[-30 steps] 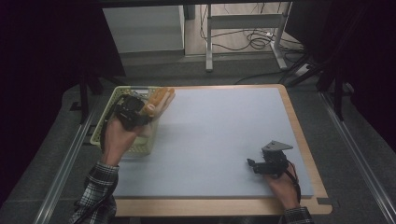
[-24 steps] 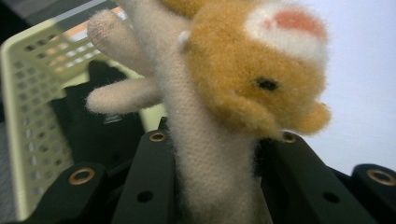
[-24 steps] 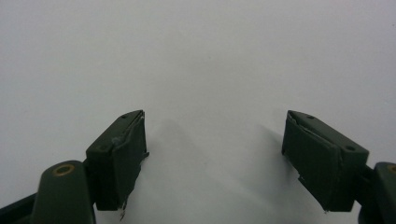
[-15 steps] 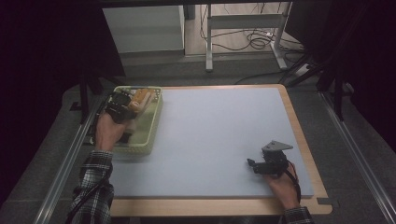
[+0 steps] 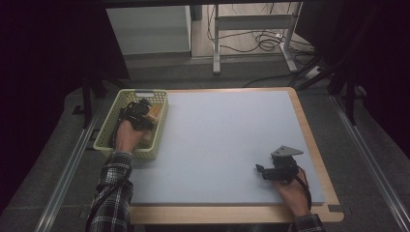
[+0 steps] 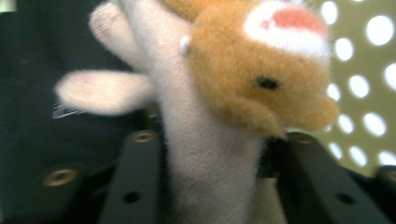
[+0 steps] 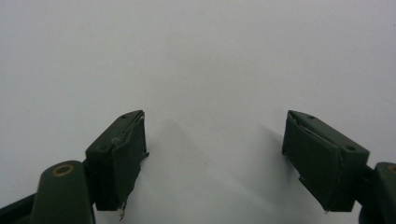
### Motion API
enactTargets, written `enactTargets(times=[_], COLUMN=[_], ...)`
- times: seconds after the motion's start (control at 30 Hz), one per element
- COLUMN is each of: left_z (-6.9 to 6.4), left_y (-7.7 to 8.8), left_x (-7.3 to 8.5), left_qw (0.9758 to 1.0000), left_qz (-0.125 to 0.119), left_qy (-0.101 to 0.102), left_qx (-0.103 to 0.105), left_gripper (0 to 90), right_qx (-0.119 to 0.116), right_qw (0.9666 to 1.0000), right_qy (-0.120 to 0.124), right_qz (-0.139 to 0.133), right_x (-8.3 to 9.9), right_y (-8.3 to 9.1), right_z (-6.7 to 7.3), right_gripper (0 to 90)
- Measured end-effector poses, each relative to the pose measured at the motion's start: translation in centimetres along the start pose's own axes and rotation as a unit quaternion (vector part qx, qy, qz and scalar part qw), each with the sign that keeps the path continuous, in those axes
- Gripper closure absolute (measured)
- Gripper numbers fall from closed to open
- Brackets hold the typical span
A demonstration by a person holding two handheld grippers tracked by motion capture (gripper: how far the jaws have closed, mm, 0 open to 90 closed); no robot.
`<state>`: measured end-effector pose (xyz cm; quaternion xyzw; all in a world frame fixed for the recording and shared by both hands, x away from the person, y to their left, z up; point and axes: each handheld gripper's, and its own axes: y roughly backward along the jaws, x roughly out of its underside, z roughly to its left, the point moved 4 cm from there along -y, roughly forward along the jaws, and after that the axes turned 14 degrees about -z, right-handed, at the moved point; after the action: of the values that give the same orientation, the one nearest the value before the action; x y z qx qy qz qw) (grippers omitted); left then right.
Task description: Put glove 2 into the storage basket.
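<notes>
My grey table mat is bare around the right gripper, which rests on it at the near right, jaws spread, nothing between. At the left edge sits the green perforated basket. My left gripper is down inside it with the plush toy between its jaws, which have just been opening. Whether the pads still press the toy, I can't tell.
</notes>
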<state>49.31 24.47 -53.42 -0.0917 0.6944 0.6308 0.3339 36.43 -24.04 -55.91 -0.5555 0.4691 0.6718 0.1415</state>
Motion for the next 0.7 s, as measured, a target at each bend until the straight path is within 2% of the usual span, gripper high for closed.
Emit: enactTargets(times=[0.03, 0.07, 0.1, 0.13, 0.17, 0.2, 0.27, 0.33, 0.37, 0.43, 0.5, 0.6, 0.7], left_z=[-0.1, 0.0, 0.3, 0.4, 0.6, 0.7, 0.9, 1.3, 1.6, 2.2, 2.8, 3.3, 3.2], left_y=[-0.2, -0.2, 0.0, 0.2, 0.6, 1.1, 2.4, 3.8, 4.4, 5.4, 5.5, 4.2, 2.2], left_x=[0.0, 0.0, 0.0, 0.0, -0.1, -0.2, -0.4, -0.6, -0.7, -0.7, -0.4, 0.2, 0.7], left_qw=[1.0, 1.0, 0.9996, 0.9995, 0.9998, 0.9998, 0.9995, 0.9988, 0.9983, 0.997, 0.9964, 0.9968, 0.9978], left_qz=[0.006, 0.008, 0.004, 0.001, -0.003, -0.01, -0.028, -0.048, -0.057, -0.072, -0.071, -0.043, -0.021], left_qy=[0.001, -0.001, -0.011, -0.009, -0.002, 0.001, 0.0, 0.003, 0.004, 0.01, 0.013, 0.012, 0.019], left_qx=[0.006, -0.005, -0.025, -0.031, -0.022, -0.015, -0.014, -0.009, -0.014, -0.029, -0.045, -0.066, -0.06], left_gripper=[45.9, 39.9, 33.4, 25.9, 20.5, 17.5, 14.0, 13.8, 14.5, 24.5, 42.5, 63.9, 73.1], right_qx=[0.0, 0.0, 0.0, 0.0, 0.0, 0.0, 0.0, 0.0, 0.0, 0.0, 0.0, 0.0, 0.0], right_qw=[1.0, 1.0, 1.0, 1.0, 1.0, 1.0, 1.0, 1.0, 1.0, 1.0, 1.0, 1.0, 1.0], right_qy=[0.0, 0.0, 0.0, 0.0, 0.0, 0.0, 0.0, 0.001, 0.001, 0.001, 0.001, 0.0, 0.0], right_qz=[0.0, 0.0, 0.0, 0.0, 0.0, 0.0, 0.0, 0.0, 0.0, 0.0, 0.0, 0.001, 0.0], right_x=[0.0, 0.0, 0.0, 0.0, 0.0, 0.0, 0.0, 0.0, 0.0, 0.0, 0.0, 0.0, 0.0], right_y=[0.0, 0.0, 0.0, 0.0, 0.0, 0.0, 0.0, 0.0, 0.0, 0.0, 0.0, 0.0, 0.0], right_z=[0.0, 0.0, 0.0, 0.0, 0.0, 0.0, 0.0, 0.0, 0.0, 0.0, 0.0, 0.0, 0.0], right_gripper=[21.2, 21.3, 21.3, 21.2, 21.2, 21.2, 21.2, 21.2, 21.2, 21.2, 21.2, 21.1, 21.1])
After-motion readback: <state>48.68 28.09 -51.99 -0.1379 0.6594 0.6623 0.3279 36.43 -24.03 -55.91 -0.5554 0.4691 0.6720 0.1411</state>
